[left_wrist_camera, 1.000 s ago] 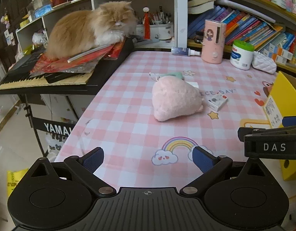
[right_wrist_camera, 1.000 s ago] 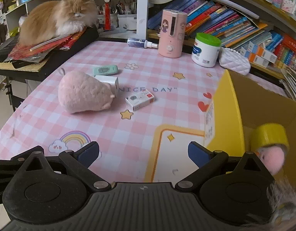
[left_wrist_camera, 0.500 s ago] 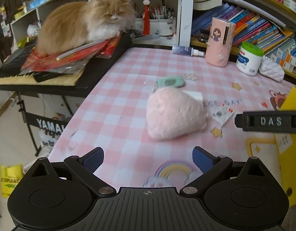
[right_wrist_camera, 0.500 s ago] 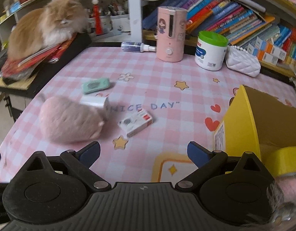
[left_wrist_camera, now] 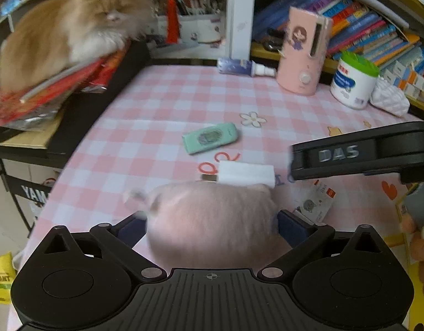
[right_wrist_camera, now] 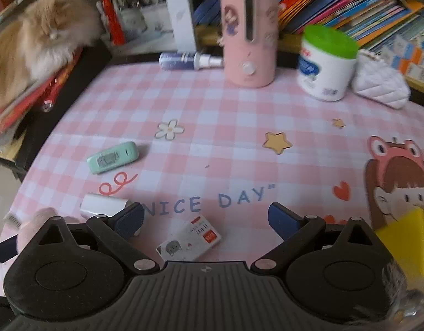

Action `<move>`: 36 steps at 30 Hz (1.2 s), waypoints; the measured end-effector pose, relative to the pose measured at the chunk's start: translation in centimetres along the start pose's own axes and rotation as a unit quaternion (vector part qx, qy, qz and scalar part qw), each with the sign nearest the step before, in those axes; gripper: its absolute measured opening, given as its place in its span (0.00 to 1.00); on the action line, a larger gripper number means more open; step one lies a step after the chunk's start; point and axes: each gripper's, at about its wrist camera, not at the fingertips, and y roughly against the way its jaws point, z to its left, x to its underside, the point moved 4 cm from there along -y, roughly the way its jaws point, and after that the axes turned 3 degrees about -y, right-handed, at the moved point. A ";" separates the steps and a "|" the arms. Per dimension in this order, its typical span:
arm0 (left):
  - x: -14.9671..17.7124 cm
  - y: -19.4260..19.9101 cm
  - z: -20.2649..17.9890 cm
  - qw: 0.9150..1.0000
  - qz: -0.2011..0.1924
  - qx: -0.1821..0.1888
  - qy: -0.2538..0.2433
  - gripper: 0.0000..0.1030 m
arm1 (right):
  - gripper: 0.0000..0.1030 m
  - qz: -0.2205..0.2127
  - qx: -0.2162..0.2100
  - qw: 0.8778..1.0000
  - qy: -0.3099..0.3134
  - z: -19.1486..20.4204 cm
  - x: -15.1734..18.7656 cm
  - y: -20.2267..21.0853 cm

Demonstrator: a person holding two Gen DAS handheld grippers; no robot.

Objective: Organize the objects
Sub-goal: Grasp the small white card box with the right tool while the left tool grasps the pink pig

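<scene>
A pink plush toy (left_wrist_camera: 214, 218) lies on the pink checked tablecloth (left_wrist_camera: 162, 104), between the wide-open fingers of my left gripper (left_wrist_camera: 210, 224), not clamped. Behind it lie a white charger (left_wrist_camera: 246, 173) and a mint green device (left_wrist_camera: 210, 138). My right gripper (right_wrist_camera: 206, 218) is open and empty, with a small white card box (right_wrist_camera: 188, 238) on the cloth between its fingers. The charger (right_wrist_camera: 103, 205) touches its left finger; the green device (right_wrist_camera: 112, 157) lies farther off. The plush (right_wrist_camera: 32, 226) shows at the lower left. The right gripper's body (left_wrist_camera: 361, 151) crosses the left wrist view.
A yellow box (right_wrist_camera: 405, 237) stands at the right edge. At the back stand a pink humidifier (right_wrist_camera: 249, 35), a white tub with green lid (right_wrist_camera: 326, 63), a spray bottle (right_wrist_camera: 190, 60) and a white quilted pouch (right_wrist_camera: 380, 85). A cat (left_wrist_camera: 71, 33) lies on a keyboard at left.
My left gripper has moved forward until the plush sits between its fingers. My right gripper has moved forward and left, over the card box, away from the yellow box.
</scene>
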 end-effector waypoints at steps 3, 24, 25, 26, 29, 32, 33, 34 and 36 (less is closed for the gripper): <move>0.3 -1.1 -0.5 1.000 0.009 0.000 -0.019 0.98 | 0.91 0.022 -0.010 1.000 0.011 0.5 0.0 -1.5; 3.9 6.2 3.3 0.998 -0.015 -0.013 0.056 0.73 | 0.06 0.009 -0.041 0.998 0.057 1.2 1.9 -1.7; 4.1 6.6 3.3 0.998 -0.018 -0.014 0.058 0.73 | 0.06 0.006 -0.041 0.998 0.057 1.2 2.0 -1.3; 4.2 7.0 3.4 0.998 -0.022 -0.013 0.061 0.73 | 0.06 0.004 -0.040 0.998 0.057 1.2 2.3 -1.0; 4.8 8.1 3.3 0.997 -0.030 -0.010 0.068 0.73 | 0.06 0.005 -0.043 0.998 0.053 1.1 2.9 -0.2; 5.3 8.8 3.0 0.997 -0.033 -0.006 0.071 0.73 | 0.06 0.010 -0.040 0.997 0.059 1.0 3.8 0.5; 5.5 9.0 2.9 0.997 -0.034 -0.005 0.070 0.73 | 0.06 0.011 -0.041 0.997 0.059 1.0 4.1 0.7; 5.7 9.1 2.8 0.997 -0.034 -0.005 0.069 0.73 | 0.07 0.012 -0.041 0.997 0.058 0.9 4.4 0.9; 6.2 9.4 2.6 0.997 -0.033 -0.003 0.069 0.73 | 0.25 0.006 -0.038 0.998 0.054 0.6 4.8 1.4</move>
